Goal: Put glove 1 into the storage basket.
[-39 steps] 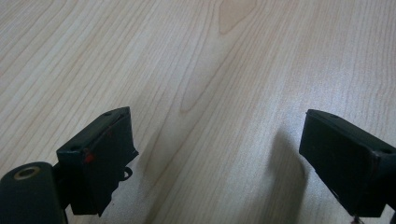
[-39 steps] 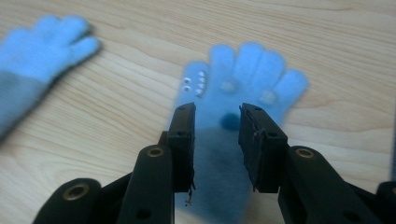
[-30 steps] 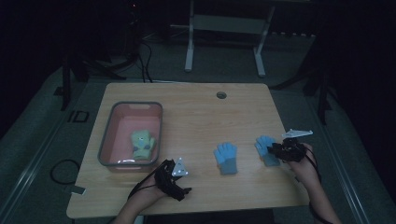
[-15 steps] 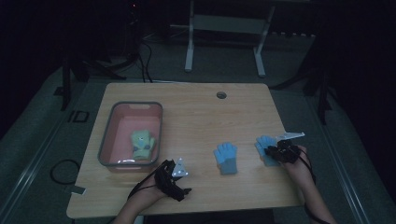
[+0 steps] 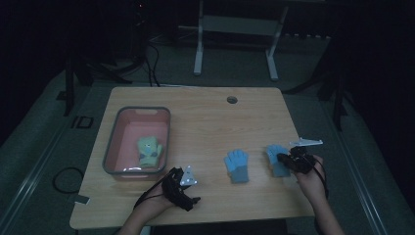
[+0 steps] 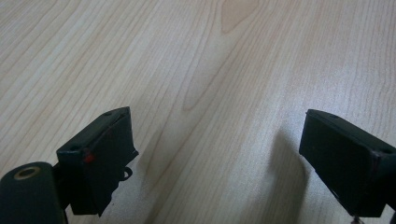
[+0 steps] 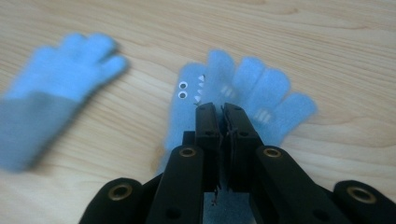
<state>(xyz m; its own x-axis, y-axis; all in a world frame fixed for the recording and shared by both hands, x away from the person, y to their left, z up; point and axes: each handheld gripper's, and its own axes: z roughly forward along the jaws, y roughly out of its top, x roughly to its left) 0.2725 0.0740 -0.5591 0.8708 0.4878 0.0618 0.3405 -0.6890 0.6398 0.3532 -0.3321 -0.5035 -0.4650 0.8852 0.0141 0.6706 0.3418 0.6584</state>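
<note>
Blue glove [image 7: 243, 88] pinched under right hand-held gripper [image 7: 222, 112] — table-flat.

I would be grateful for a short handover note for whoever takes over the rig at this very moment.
Right gripper: jaws have just been closing and are now shut on the right blue glove, pinched near its middle on the table.
Left gripper: open, holding nothing, low over bare wood.
Other blue glove lies mid-table.
Done: one green glove lies in the pink bin.
Left, probably: carry both blue gloves to the bin.
</note>
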